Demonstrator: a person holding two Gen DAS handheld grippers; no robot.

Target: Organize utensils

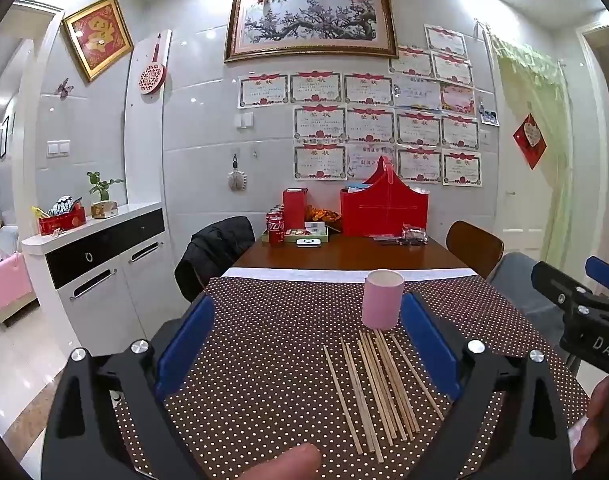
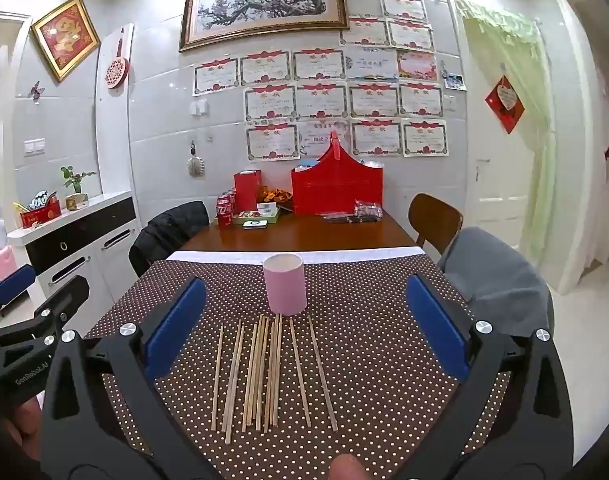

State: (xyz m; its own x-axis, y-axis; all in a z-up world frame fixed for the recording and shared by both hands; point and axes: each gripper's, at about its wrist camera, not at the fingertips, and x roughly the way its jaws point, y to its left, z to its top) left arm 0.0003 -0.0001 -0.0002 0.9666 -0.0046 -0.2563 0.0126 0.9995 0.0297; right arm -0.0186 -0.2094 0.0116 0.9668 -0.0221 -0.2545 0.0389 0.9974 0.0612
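Several bare wooden chopsticks (image 1: 380, 388) lie side by side on the brown polka-dot tablecloth (image 1: 264, 360), just in front of an upright pink cylindrical cup (image 1: 381, 299). My left gripper (image 1: 308, 344) is open and empty, held above the cloth with the chopsticks between its blue fingers, toward the right one. In the right wrist view the chopsticks (image 2: 264, 372) and the pink cup (image 2: 285, 284) lie ahead of my right gripper (image 2: 304, 324), which is open and empty above the cloth (image 2: 364, 340). Each gripper shows at the edge of the other's view.
At the table's far end stand a red basket (image 1: 384, 208), a red box (image 1: 294, 208), cola cans (image 1: 275, 229) and a tray. A chair with a black jacket (image 1: 214, 252) stands left, a wooden chair (image 1: 474, 246) right. A white cabinet (image 1: 100, 264) is at left.
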